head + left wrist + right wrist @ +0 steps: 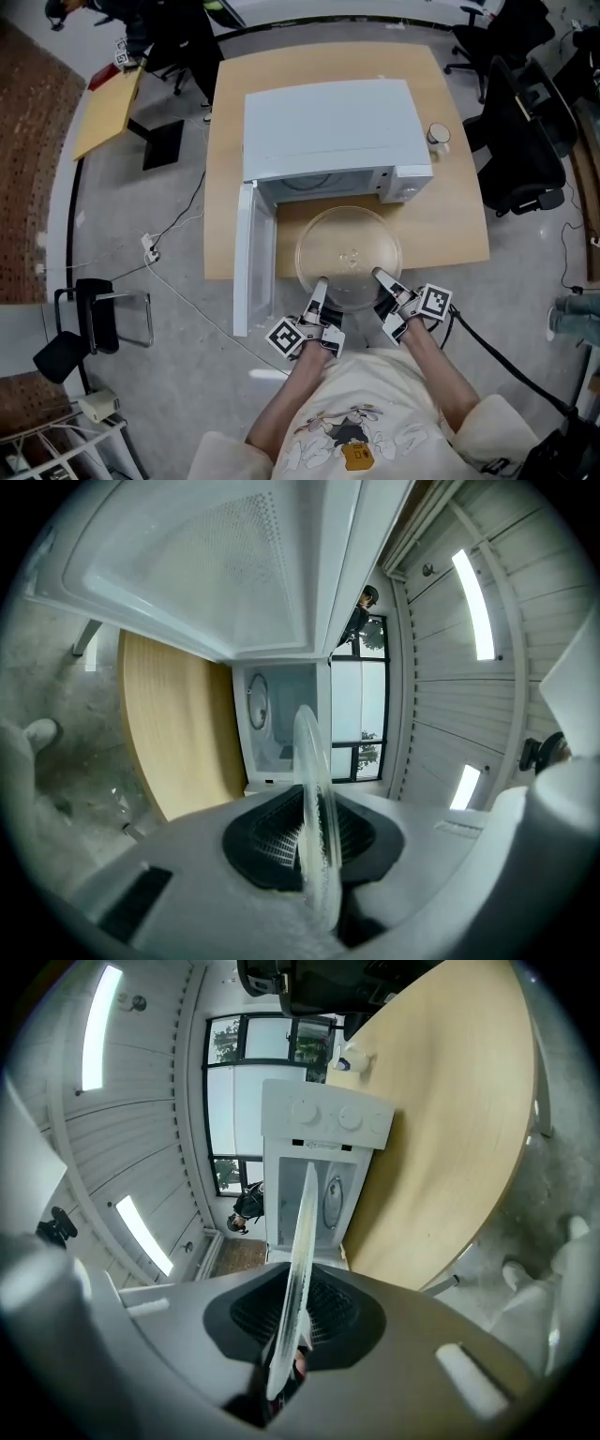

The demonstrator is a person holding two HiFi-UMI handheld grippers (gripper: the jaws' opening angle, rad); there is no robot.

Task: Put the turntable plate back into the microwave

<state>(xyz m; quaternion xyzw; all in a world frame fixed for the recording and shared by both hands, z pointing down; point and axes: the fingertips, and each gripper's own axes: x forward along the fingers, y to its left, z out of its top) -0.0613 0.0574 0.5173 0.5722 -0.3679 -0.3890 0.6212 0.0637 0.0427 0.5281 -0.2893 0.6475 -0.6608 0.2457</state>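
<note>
With my left gripper (320,286) and right gripper (381,277) both pinching the glass turntable plate (349,251) at its near rim, I'd hold it level, feeding straight into the open microwave (328,131).

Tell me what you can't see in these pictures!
- Inside of the microwave: in the head view its own roof covers it; in both gripper views the plate crosses the small opening.
- The round thing on the table: head view, too small to name.
- Markings around the knob: right gripper view, too small.
</note>
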